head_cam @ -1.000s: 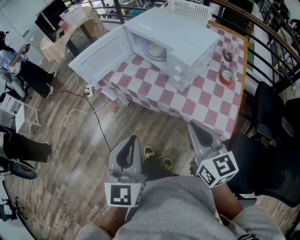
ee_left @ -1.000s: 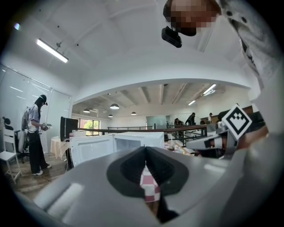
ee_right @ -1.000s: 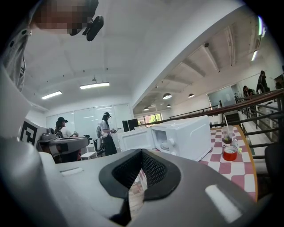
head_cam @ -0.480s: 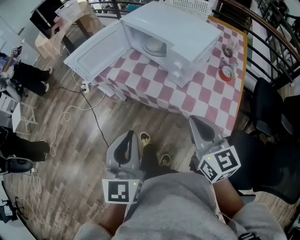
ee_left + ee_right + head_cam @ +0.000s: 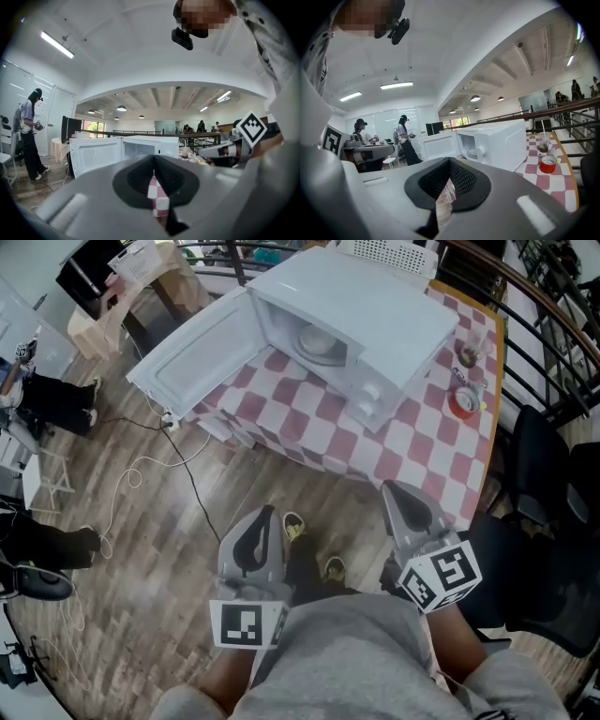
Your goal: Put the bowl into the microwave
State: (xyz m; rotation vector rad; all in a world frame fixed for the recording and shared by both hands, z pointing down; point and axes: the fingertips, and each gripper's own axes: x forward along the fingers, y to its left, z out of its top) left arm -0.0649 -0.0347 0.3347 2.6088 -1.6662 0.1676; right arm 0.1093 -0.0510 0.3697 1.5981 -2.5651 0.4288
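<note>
With the bowl (image 5: 317, 339) inside the open microwave (image 5: 375, 306), my left hand-held gripper (image 5: 261, 519) and right hand-held gripper (image 5: 394, 495) hang near me — pressed together, empty.

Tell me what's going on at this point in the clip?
A person stands back from the checkered table, holding a two-jaw tool in each hand close to the body. The left tool and the right tool both have their jaws together with nothing between them. On the table, the white microwave has its door swung wide open, and the bowl sits inside it. Neither tool is near the microwave.
</note>
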